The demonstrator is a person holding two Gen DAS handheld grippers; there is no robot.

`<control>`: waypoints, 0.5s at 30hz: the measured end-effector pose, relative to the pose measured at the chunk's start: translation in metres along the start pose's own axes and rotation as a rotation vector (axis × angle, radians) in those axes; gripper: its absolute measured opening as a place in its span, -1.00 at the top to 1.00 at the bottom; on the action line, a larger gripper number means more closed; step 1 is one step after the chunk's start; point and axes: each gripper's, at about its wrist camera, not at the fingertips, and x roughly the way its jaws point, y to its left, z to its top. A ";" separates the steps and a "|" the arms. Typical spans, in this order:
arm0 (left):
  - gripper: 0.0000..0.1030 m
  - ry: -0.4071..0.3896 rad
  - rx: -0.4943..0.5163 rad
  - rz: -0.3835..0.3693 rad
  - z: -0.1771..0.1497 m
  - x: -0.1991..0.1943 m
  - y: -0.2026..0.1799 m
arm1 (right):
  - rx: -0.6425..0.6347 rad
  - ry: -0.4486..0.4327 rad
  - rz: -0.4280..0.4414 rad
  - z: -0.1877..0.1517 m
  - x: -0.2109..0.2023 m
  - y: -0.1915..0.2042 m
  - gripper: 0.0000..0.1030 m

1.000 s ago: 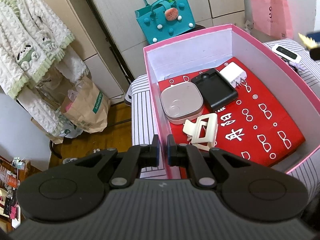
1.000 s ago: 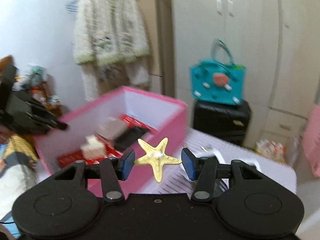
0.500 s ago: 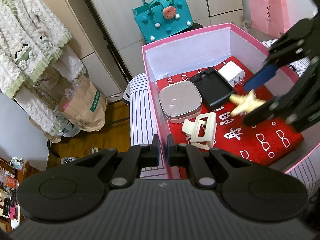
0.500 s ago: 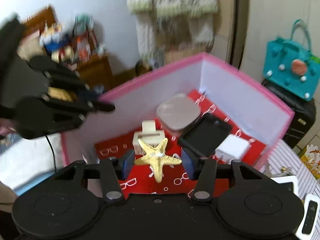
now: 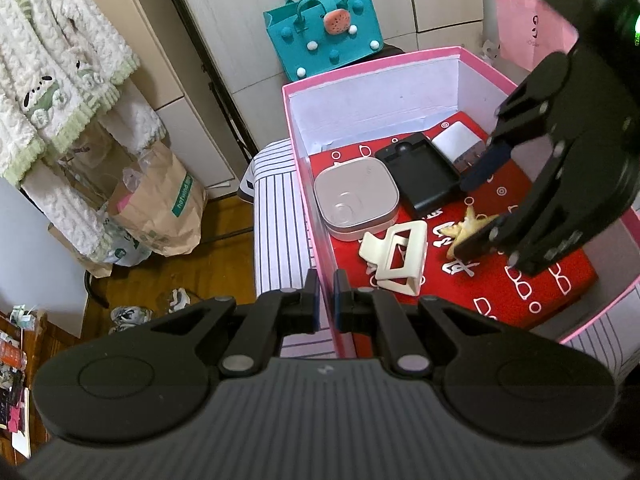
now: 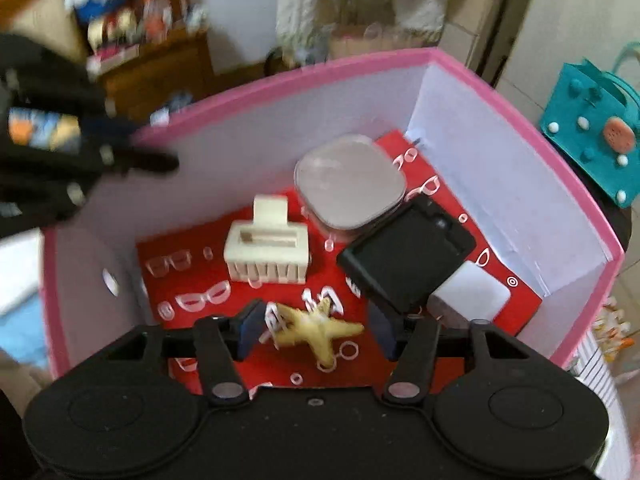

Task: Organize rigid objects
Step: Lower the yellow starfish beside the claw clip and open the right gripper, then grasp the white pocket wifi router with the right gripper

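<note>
The right tongs point(image 6: 316, 326) stand wide open inside the pink box point(image 6: 520, 120), at the lower centre of the right wrist frame. Between the blue pads, touching neither, the golden starfish point(image 6: 320, 330) lies on the red lining point(image 6: 192, 268) of the box floor. In the left wrist frame the same tongs point(image 5: 476, 208) reach in from the right edge, with the starfish point(image 5: 470, 226) just beside the lower finger.

The left tongs point(image 5: 326, 304) sit at the lower centre of their own frame, pads drawn close with only a narrow gap, straddling the near wall of the box point(image 5: 360, 68) at its rim; whether they actually pinch the wall, I cannot tell.

Outward from the starfish in the right wrist frame: a cream hair claw clip point(image 6: 266, 250) lies up and to the left, a black phone case point(image 6: 406, 256) up and to the right, a white charger block point(image 6: 470, 296) at the right, partly under the case's corner, and a rounded grey case point(image 6: 348, 182) towards the far corner, touching the black one.

Beyond the box in the left wrist frame, a teal felt bag point(image 5: 324, 40) stands at the upper centre, a fuzzy white cardigan point(image 5: 52, 80) hangs at the upper left, a brown paper bag point(image 5: 160, 208) sits on the wooden floor at the left, and the box rests on a striped surface point(image 5: 276, 224).
</note>
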 end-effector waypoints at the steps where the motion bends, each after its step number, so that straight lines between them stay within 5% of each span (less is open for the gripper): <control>1: 0.90 0.000 -0.001 0.001 0.000 0.000 0.000 | 0.018 -0.040 0.001 -0.003 -0.009 -0.002 -0.25; 7: 0.90 -0.009 -0.013 0.010 -0.001 0.000 -0.001 | 0.048 -0.261 -0.070 -0.039 -0.073 -0.013 -0.35; 15: 0.89 0.008 -0.029 0.023 -0.002 0.006 -0.003 | 0.169 -0.297 -0.258 -0.102 -0.133 -0.050 -0.38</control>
